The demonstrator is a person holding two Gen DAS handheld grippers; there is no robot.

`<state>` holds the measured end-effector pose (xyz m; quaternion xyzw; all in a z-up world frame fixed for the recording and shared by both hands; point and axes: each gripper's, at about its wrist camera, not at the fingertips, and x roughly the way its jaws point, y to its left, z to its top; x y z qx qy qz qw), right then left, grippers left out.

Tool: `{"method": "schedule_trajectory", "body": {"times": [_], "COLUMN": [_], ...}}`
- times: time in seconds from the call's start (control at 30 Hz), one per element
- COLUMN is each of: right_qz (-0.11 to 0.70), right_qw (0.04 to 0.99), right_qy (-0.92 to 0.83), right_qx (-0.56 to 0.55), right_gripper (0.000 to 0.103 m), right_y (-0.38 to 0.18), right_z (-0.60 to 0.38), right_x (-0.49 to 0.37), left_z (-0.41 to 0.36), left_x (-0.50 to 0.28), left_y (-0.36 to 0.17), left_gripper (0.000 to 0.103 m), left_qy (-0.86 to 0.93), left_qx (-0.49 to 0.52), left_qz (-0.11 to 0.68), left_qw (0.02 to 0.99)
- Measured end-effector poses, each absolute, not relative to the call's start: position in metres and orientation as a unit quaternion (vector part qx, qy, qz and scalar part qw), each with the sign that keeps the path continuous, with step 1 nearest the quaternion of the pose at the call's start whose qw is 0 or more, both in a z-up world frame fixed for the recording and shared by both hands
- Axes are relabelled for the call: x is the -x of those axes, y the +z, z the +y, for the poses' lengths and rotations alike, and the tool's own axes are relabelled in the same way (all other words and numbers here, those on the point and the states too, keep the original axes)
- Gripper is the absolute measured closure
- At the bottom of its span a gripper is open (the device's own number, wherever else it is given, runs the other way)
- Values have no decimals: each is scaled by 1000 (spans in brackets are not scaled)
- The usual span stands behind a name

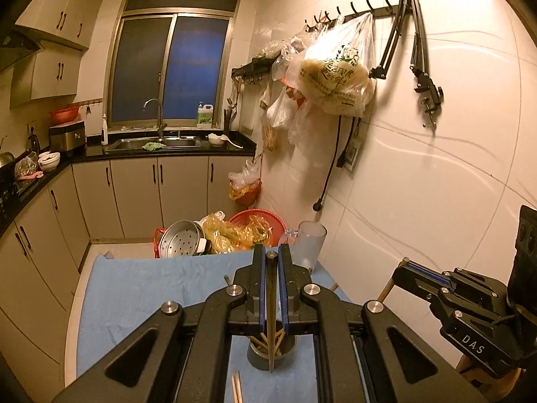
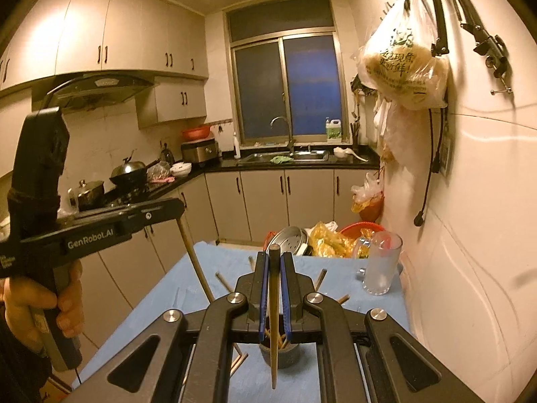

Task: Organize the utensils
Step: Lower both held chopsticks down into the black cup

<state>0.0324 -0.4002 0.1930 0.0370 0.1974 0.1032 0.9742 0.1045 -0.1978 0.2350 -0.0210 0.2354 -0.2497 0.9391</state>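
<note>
Item one, the chopsticks: we see a dark chopstick (image 1: 271,309) clenched between the blue pads of the left gripper (image 1: 271,255), hanging point-down over a grey cup (image 1: 272,352) that already holds several pale chopsticks. The right gripper (image 2: 273,262) grasps a second chopstick (image 2: 274,315) the same way, its tip hanging in front of the same cup (image 2: 281,352).

Item two, what each view adds. In the left wrist view we find the right gripper's body (image 1: 470,305) off to the side, with a light stick showing under it, and two loose chopsticks (image 1: 236,386) lying on the blue cloth (image 1: 141,288) just before the cup. In the right wrist view we find the left gripper (image 2: 174,210) from the side, held by a hand (image 2: 40,305), its chopstick (image 2: 196,262) slanting down toward the cloth (image 2: 188,275); more chopsticks (image 2: 224,282) lie scattered on the cloth there, partly hidden behind the gripper frame.

Item three, surroundings. A clear glass mug (image 2: 381,263) stands at the far corner of the cloth near the wall. Beyond the table edge we note a steel steamer tray (image 1: 179,238), a red basket (image 1: 265,220) with yellow bags, the sink (image 1: 154,142) under the window, and full plastic bags (image 1: 339,77) on wall hooks.
</note>
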Motion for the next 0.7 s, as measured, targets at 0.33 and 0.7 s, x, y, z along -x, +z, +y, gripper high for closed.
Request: {"method": "schedule_trajectory", "body": {"times": [0.33, 0.7], "right_qz": [139, 119], "right_qw": [984, 986], "right_qy": [91, 98], "right_qx": [-62, -65], "right_gripper": [95, 95], "right_y": [198, 178], "right_z": [-418, -418], "right_x": [-43, -67], "left_z": [-204, -223], "left_x": [-121, -134], "left_y": [229, 199], "left_gripper": [96, 96], "left_qy": [-237, -235], "left_qx": [44, 20], "left_qz": [204, 194], "left_qw": [949, 952]}}
